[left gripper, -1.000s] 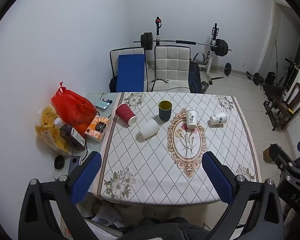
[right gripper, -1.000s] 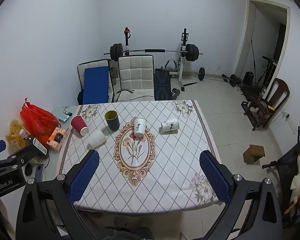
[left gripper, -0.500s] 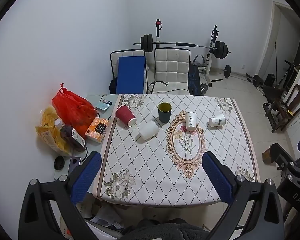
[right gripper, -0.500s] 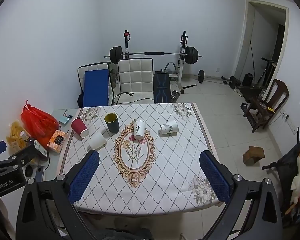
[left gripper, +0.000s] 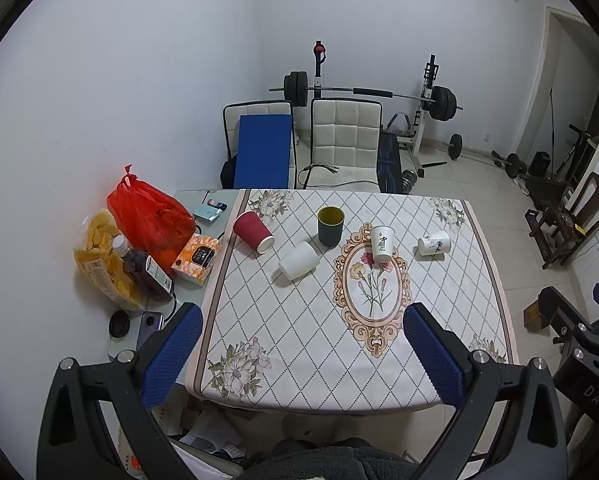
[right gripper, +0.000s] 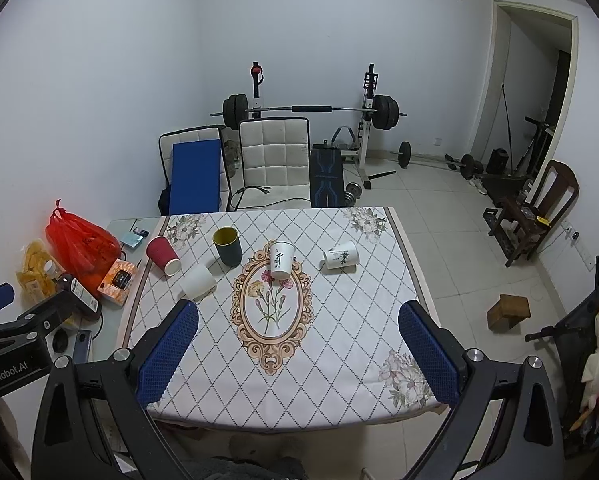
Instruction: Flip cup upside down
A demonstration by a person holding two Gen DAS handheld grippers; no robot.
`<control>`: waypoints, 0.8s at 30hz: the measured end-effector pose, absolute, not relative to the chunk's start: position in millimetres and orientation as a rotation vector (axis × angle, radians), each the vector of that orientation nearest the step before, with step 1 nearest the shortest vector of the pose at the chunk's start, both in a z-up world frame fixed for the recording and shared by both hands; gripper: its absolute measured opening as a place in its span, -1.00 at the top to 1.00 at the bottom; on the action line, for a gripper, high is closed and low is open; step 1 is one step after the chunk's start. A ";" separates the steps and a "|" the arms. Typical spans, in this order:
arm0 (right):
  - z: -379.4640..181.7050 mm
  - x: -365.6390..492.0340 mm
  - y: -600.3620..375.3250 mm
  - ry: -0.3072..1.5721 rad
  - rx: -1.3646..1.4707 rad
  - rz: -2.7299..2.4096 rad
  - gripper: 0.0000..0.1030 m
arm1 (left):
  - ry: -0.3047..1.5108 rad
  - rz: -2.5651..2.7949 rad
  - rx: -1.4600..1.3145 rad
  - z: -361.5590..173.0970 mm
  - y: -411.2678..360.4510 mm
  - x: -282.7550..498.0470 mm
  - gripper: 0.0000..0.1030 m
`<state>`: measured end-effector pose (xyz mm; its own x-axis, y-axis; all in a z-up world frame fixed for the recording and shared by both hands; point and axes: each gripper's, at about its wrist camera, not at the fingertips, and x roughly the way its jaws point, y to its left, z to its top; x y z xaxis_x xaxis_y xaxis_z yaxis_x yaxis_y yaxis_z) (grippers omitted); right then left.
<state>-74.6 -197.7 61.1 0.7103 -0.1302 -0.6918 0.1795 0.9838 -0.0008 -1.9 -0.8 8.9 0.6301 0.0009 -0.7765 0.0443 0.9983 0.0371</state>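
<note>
Several cups lie on the patterned tablecloth (left gripper: 299,320). A dark green cup (left gripper: 330,226) (right gripper: 227,246) stands upright with its mouth up. A white printed cup (left gripper: 381,243) (right gripper: 281,260) stands upright. A red ribbed cup (left gripper: 253,233) (right gripper: 163,255), a plain white cup (left gripper: 298,260) (right gripper: 197,281) and a printed white cup (left gripper: 433,242) (right gripper: 340,255) lie on their sides. My left gripper (left gripper: 303,350) and right gripper (right gripper: 297,344) are both open and empty, high above the table's near edge.
A red bag (left gripper: 149,216), a snack bag (left gripper: 99,264), a bottle (left gripper: 147,272) and an orange box (left gripper: 197,258) crowd the glass side strip at the left. Two chairs (left gripper: 345,140) and a barbell rack (left gripper: 363,92) stand behind the table. A wooden chair (right gripper: 539,208) is at the right.
Both grippers have drawn back and up a little, so the table looks slightly smaller and lower. The cups have not moved.
</note>
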 end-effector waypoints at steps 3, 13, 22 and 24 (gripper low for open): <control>61.8 -75.3 -197.9 0.762 0.070 -0.168 -0.98 | 0.888 -0.027 0.055 9.9 -0.3 -2.7 -1.00; 67.0 -81.3 -193.0 0.752 0.067 -0.157 -0.98 | 0.880 -0.025 0.048 14.6 2.7 -9.5 -1.00; 70.1 -85.4 -192.9 0.747 0.070 -0.155 -0.98 | 0.873 -0.027 0.043 15.2 2.7 -12.8 -1.00; 70.4 -84.4 -192.9 0.745 0.067 -0.156 -0.98 | 0.874 -0.028 0.039 16.6 2.5 -13.6 -1.00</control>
<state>-84.4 -192.9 70.4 0.7243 -0.1178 -0.6793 0.1654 0.9862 0.0054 -13.6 2.5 16.6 0.6413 -0.0082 -0.7672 0.0406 0.9989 0.0232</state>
